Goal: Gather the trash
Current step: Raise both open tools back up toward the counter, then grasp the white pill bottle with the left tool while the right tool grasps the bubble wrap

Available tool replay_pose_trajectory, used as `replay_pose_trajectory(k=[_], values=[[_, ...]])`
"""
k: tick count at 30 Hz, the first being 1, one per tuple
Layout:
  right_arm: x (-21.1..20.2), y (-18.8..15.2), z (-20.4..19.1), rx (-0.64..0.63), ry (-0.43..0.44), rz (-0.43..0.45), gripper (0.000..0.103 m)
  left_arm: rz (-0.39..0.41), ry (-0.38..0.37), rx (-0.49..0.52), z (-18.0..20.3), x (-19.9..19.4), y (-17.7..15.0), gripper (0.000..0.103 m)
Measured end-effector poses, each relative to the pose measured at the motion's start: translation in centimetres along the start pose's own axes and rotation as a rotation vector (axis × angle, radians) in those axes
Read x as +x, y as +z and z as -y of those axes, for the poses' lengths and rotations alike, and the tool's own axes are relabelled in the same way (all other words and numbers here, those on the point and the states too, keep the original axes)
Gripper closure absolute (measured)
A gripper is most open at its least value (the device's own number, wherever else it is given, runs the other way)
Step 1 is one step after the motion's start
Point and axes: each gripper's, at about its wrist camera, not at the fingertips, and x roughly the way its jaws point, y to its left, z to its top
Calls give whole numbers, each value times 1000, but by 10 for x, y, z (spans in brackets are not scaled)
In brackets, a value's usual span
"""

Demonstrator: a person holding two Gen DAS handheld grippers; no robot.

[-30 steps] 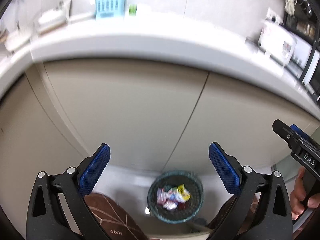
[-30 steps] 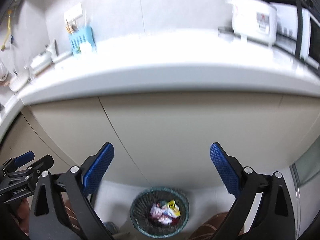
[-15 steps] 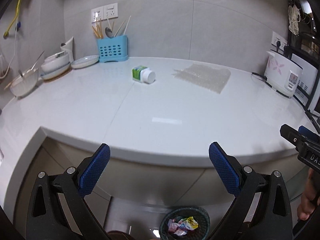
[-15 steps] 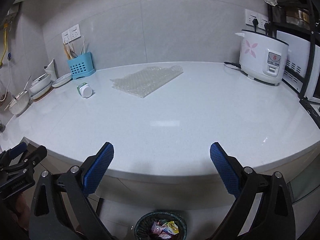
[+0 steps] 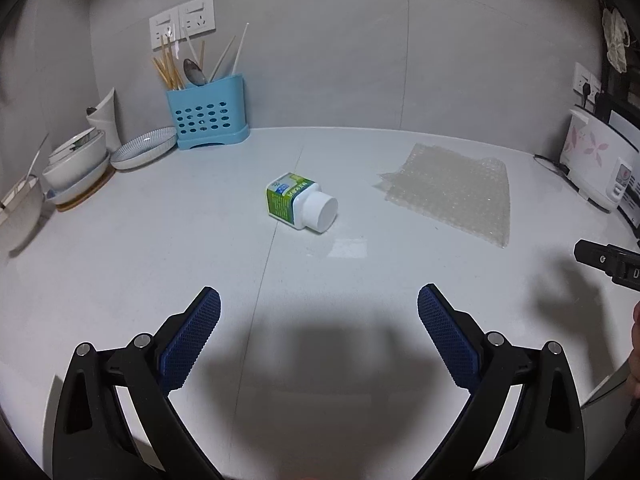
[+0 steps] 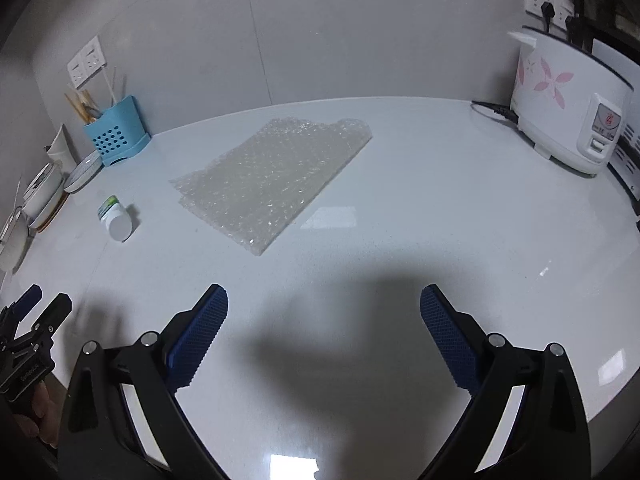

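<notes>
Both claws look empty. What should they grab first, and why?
Probably move the open left claw forward to the small green-labelled white-capped bottle. It lies on its side on the white counter, almost straight ahead; the clear bubble wrap sheet faces the open right claw.

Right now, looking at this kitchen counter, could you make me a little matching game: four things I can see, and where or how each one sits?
Things:
1. small white bottle with green label
2. clear bubble wrap sheet
3. light blue plastic utensil holder
4. white rice cooker with pink flowers

States:
A. upright against the back wall, holding chopsticks
B. lying on its side, cap toward the camera
C. plugged in at the counter's right end
D. spread flat

Pairs: 1-B, 2-D, 3-A, 4-C
</notes>
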Motion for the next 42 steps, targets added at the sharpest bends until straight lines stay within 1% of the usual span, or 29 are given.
replay_pose_trajectory(k=[3, 5, 8, 9, 11, 13, 15, 16, 17, 20, 23, 28, 33, 34, 35, 36, 37, 38, 39, 40, 42], values=[[33, 20, 3, 35, 0, -56, 10, -14, -31, -1, -12, 33, 17, 6], [52, 30, 4, 53, -5, -86, 10, -28, -21, 3, -16, 51, 26, 6], [79, 42, 7, 101, 29, -141, 10, -44, -16, 14, -20, 75, 38, 6], [87, 47, 7, 119, 29, -153, 10, -54, -18, 13, -22, 83, 42, 6], [98, 57, 8, 140, 31, -164, 10, -66, -47, 6, -25, 95, 50, 6], [106, 66, 7, 157, 29, -174, 10, -71, -26, 30, -25, 104, 57, 6], [115, 76, 8, 182, 22, -183, 10, -88, -22, 45, -23, 114, 62, 6], [118, 80, 8, 192, 18, -185, 10, -90, -25, 75, -23, 118, 64, 6], [121, 83, 7, 197, 15, -188, 10, -101, -17, 79, -23, 124, 65, 6], [131, 93, 8, 235, 3, -189, 9, -146, -40, 68, -25, 137, 69, 6], [138, 101, 6, 254, -11, -186, 9, -172, -28, 70, -26, 147, 72, 6], [150, 110, -3, 239, -61, -177, 9, -212, -16, 87, -22, 157, 74, 6], [155, 113, -7, 205, -40, -148, 9, -228, 14, 101, -16, 162, 75, 9], [155, 113, -8, 190, -48, -145, 10, -225, 12, 97, -15, 161, 75, 12], [156, 113, -10, 171, -62, -146, 13, -226, 9, 94, -15, 162, 76, 15], [156, 113, -13, 148, -77, -148, 19, -228, 5, 88, -14, 161, 76, 18], [156, 113, -16, 120, -92, -152, 22, -231, 1, 81, -13, 160, 75, 23], [157, 113, -19, 87, -107, -154, 32, -234, -6, 76, -12, 158, 75, 30], [156, 114, -21, 68, -97, -155, 42, -244, -13, 75, -10, 157, 75, 30], [155, 115, -22, 58, -79, -161, 48, -254, -15, 72, -8, 156, 74, 30], [154, 117, -21, 54, -65, -179, 70, -271, -16, 74, -4, 153, 72, 30]])
